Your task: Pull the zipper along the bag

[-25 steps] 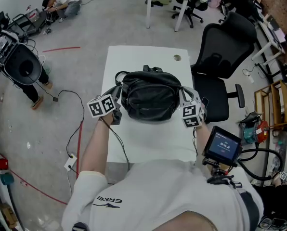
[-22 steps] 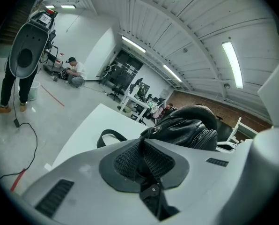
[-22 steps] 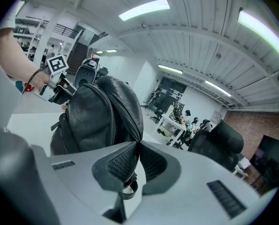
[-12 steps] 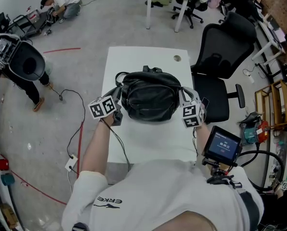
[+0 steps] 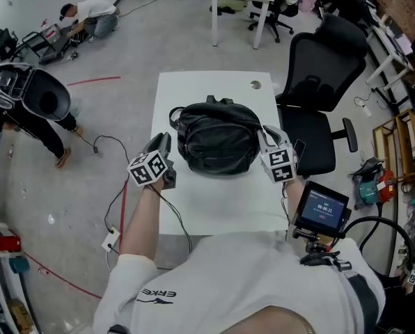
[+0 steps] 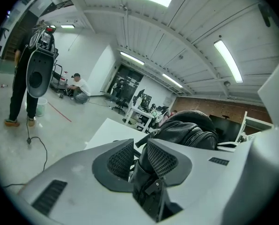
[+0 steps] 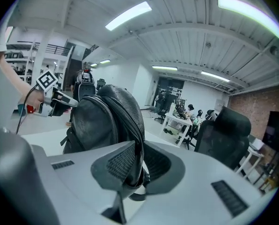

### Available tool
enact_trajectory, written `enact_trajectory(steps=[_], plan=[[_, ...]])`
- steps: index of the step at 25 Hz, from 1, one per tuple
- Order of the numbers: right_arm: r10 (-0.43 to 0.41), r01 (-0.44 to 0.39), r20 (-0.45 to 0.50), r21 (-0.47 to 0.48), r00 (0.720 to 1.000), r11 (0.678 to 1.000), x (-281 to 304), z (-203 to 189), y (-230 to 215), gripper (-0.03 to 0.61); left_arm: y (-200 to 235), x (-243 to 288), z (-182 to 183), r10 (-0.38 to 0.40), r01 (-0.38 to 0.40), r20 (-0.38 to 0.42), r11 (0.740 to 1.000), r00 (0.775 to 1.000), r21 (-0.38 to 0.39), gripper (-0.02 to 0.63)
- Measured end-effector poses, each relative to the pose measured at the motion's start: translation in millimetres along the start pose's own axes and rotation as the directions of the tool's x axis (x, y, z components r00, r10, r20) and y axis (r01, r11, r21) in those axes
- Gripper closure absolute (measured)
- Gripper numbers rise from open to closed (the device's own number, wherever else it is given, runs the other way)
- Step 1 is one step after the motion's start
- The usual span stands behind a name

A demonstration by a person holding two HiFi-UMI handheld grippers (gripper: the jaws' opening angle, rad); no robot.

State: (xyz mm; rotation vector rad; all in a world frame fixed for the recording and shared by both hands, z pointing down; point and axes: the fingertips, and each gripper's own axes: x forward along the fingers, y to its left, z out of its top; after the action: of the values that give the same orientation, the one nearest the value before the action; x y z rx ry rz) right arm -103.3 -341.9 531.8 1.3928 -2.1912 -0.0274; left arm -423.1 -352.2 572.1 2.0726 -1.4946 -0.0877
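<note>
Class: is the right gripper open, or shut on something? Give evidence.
Shut on the black bag: its zippered edge sits pinched between the pads of the right gripper.

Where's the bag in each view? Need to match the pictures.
Head view: bag at centre, on the white table.
Left gripper view: bag right of centre; table to its left.
Right gripper view: bag left of centre; table far left.
Shared landmark: the table.

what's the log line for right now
left gripper: jaws just opening, gripping nothing | right gripper: jaws shut on black bag | black bag on white table
</note>
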Motion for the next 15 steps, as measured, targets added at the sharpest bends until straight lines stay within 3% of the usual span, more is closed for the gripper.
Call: enact_trajectory(steps=[7, 12, 15], plan=[[-0.046, 0.039, 0.1, 0.077, 0.994, 0.996, -32, 10, -9, 0.541, -30, -35, -13, 0.036, -0.042, 0.045, 0.988, 0.998, 0.147, 0.545], [-0.036, 0.02, 0.156, 0.104, 0.987, 0.994, -61, 4, 1, 0.541, -79, -61, -28, 0.029, -0.042, 0.094, 0.989, 0.995, 0.142, 0.546], [-0.013, -0.013, 0.187, 0.134, 0.982, 0.991, -81, -3, 8, 0.541, -117, -75, -37, 0.007, -0.027, 0.112, 0.984, 0.994, 0.178, 0.546]])
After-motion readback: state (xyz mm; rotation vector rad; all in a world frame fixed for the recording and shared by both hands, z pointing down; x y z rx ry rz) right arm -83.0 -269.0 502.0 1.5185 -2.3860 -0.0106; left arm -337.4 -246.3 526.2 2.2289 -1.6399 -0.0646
